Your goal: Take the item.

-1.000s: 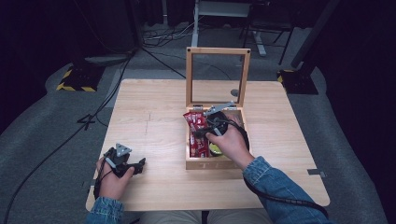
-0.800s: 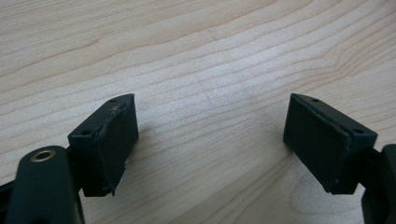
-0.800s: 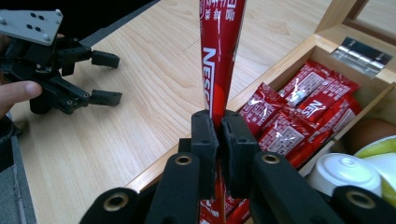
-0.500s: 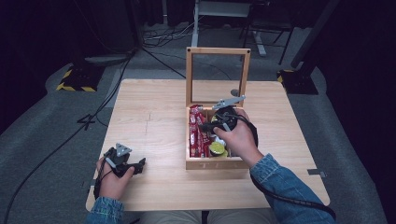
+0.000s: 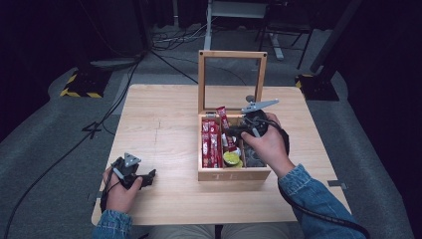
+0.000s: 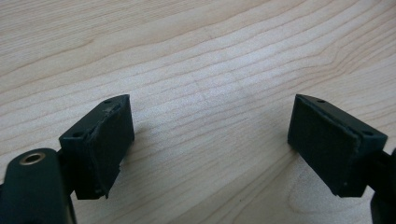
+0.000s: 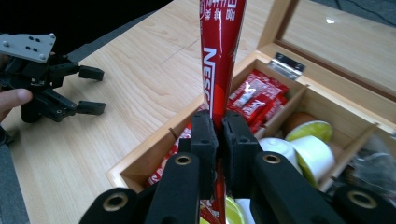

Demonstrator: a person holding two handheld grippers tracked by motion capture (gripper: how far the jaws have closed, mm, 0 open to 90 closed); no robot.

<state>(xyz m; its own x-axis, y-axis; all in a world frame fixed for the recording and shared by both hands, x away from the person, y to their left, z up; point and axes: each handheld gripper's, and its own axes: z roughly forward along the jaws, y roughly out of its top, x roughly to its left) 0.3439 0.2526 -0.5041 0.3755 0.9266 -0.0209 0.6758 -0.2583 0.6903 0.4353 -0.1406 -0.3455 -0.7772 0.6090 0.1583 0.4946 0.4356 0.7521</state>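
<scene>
Wooden surface (image 5: pixel 159 124): right gripper (image 7: pixel 219 135) clamped tight on red coffee stick (image 7: pixel 219 51) above tea box (image 5: pixel 234 174); lift straight, clearing dividers. Left gripper (image 6: pixel 205 144) wide open, empty, near front-left corner.

Blue denim sleeves (image 5: pixel 313 199), black grippers with black padded jaws, grey three-cornered top plates, trailing black cables

Left tongs (image 6: pixel 210 144) wide apart, nothing btwn pads, just above bare wood table (image 6: pixel 210 56).

I see grey carpet (image 5: pixel 59 149) around the wooden table (image 5: pixel 164 124), cables (image 5: pixel 164 42) and dark stands behind it.
</scene>
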